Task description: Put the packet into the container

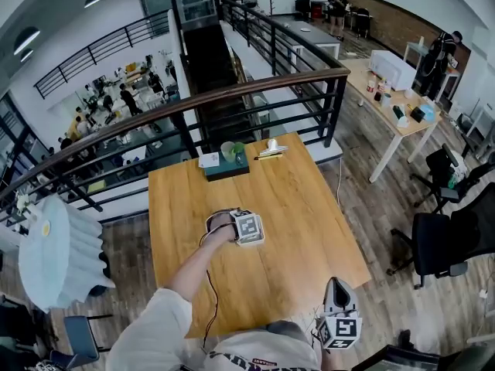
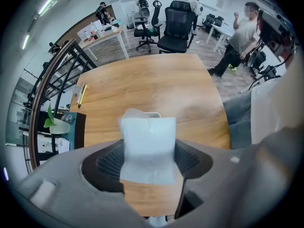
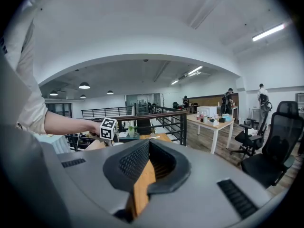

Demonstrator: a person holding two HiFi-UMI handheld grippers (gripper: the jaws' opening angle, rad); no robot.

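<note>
Left gripper (image 1: 244,229): it points straight down over the middle of the wooden table (image 1: 309,215). Its jaws stand fairly wide but are closed on the packet, which fills the gap between them.
Packet (image 2: 148,146): white and soft, pinched at its waist between the pads, with its far end sticking out past the jaw tips toward the tabletop. In the head view it is hidden under the gripper.
Right gripper (image 1: 338,294): low at the table's near corner, close to the person's body. Its jaws are parted a little, with nothing between them but a strip of tabletop showing through.
Container: I can't say for certain which thing it is. The dark box (image 1: 227,167) at the table's far edge, by the railing, looks the likeliest, and it is well apart from the packet. A thin pale rim shows just behind the packet in the left gripper view, too faint to name.
Step in hand: carrying the held packet, I'd judge. Nothing is in a container yet.
Doing it well: keep the pinch even, since a soft packet can slide or fold. Bring it right above the opening, lower it until the free end is inside, and only then part the jaws.
Watch for: the cup with green leaves (image 1: 232,151) on or by the box. Come in from above, not sideways.
Right gripper's part: it could steady the box if it shifts.
</note>
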